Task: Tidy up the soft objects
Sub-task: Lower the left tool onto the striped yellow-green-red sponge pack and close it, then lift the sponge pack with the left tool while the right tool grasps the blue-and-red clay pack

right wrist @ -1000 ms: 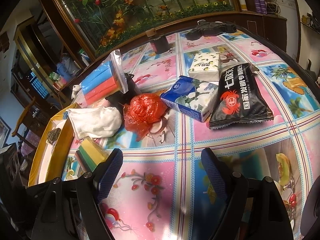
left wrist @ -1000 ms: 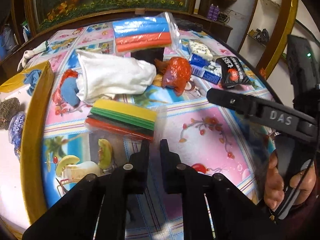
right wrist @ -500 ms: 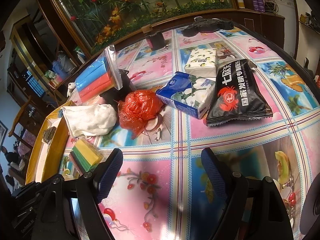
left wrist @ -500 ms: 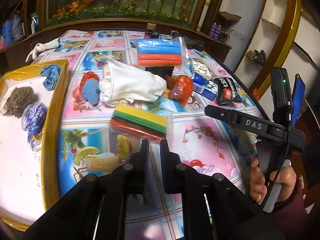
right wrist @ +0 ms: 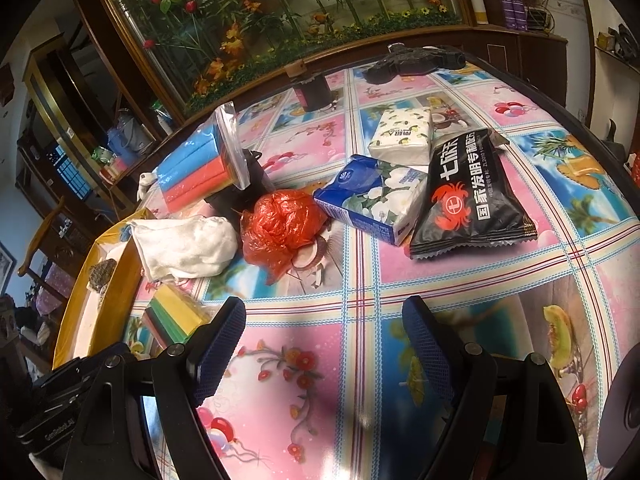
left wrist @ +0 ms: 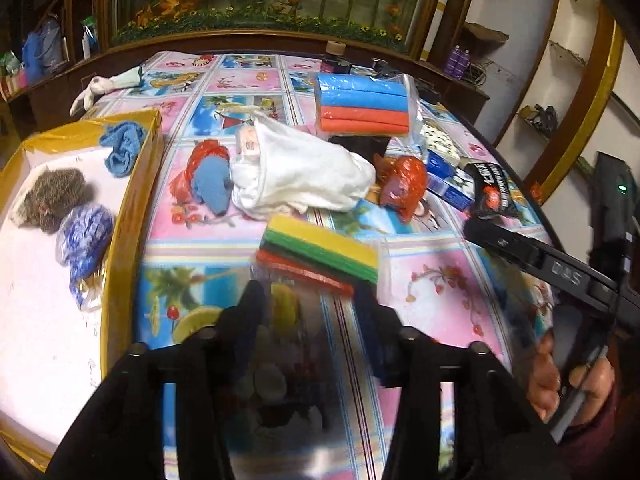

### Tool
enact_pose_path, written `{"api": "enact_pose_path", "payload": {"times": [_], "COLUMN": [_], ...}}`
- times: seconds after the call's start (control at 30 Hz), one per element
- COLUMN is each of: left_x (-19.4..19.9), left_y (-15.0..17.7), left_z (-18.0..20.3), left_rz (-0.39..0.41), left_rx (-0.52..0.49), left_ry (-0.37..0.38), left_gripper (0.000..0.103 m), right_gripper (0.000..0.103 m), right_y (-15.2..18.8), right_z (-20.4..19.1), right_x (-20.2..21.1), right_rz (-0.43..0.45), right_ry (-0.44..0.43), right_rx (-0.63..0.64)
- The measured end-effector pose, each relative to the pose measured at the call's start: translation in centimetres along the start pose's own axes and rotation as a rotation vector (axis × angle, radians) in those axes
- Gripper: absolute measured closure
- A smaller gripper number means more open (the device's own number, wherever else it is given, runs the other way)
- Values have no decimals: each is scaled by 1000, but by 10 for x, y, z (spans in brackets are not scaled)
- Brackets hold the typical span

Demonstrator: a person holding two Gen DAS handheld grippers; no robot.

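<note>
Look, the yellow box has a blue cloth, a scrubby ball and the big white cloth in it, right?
Not quite. The big white cloth is not in the yellow box; it lies on the table beside it, as the left wrist view shows. The blue cloth and the scrubby ball really are in the box.

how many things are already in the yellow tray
3. A blue cloth lies at the far end of the yellow tray, a grey scouring ball near its middle, and a blue-and-white bagged scrubber beside the right wall. The tray's near end is cut off, so more may be hidden.
</note>
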State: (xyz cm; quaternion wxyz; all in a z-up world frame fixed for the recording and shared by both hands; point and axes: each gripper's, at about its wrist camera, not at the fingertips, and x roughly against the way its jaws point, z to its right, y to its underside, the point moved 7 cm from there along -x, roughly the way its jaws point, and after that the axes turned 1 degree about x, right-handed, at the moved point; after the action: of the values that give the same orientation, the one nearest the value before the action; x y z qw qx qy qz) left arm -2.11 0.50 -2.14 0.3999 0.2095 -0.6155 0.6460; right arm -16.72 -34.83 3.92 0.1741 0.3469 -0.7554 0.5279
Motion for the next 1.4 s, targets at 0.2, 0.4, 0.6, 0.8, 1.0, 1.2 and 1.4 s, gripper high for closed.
{"api": "enact_pose_path", "payload": {"times": [0.2,0.4,0.6,0.8,1.0,1.2,1.4], "left_x": [-45,-52,-26,-13,-2,8,18], "left_y": [-20,-14,-2,13,20,21,20], "left_z": [6,15,-2,-21,-23,-19,-14], "left_rz": [-69,-92,-96,-100,-95,-67,-47], "left_rx": [46,-27,11,70,90,69,64], "left_ry": [-132,-74,46,107,178,199,235], "left_gripper": [29,28,52,52,52,52,56], "right_gripper": [22,22,22,20,22,21,8], "right_y": [-8,-26,-30,-49,-56,-87,-120], "right_z": [8,35,48,44,-21,-68,-85], "right_x": [20,34,30,28,7,-1,-30], "right_rz": [50,61,43,45,-22,30,38], "right_ry": [-52,-46,29,33,-55,-10,-11], "right_rx": [-62,-159,-174,-198,-3,135,141]}}
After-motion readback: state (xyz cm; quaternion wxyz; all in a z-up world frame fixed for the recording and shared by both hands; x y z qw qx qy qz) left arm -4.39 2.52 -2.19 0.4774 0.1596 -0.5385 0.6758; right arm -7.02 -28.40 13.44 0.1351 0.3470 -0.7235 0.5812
